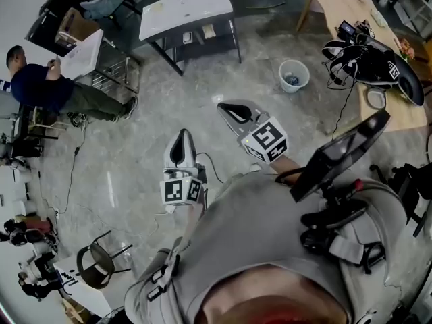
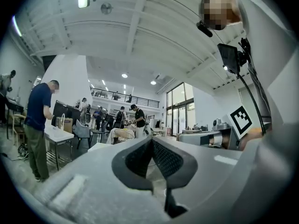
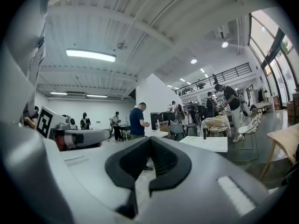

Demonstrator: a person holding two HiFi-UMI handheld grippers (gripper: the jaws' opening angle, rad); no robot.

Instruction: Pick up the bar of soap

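No bar of soap shows in any view. In the head view my left gripper (image 1: 181,133) is held level over the grey floor, its dark jaws closed tip to tip with nothing between them. My right gripper (image 1: 222,105) is beside it, further out and to the right, also closed and empty. The left gripper view looks across a hall over the left gripper (image 2: 152,139), whose pads meet at the tip. The right gripper view shows the right gripper (image 3: 149,138) with its pads together the same way.
A white table (image 1: 185,9) stands ahead across the floor. A wooden table (image 1: 341,9) with black gear is at the right, a white bucket (image 1: 293,75) near it. A person (image 1: 40,86) sits at the left. A black chair (image 1: 98,262) is at the lower left.
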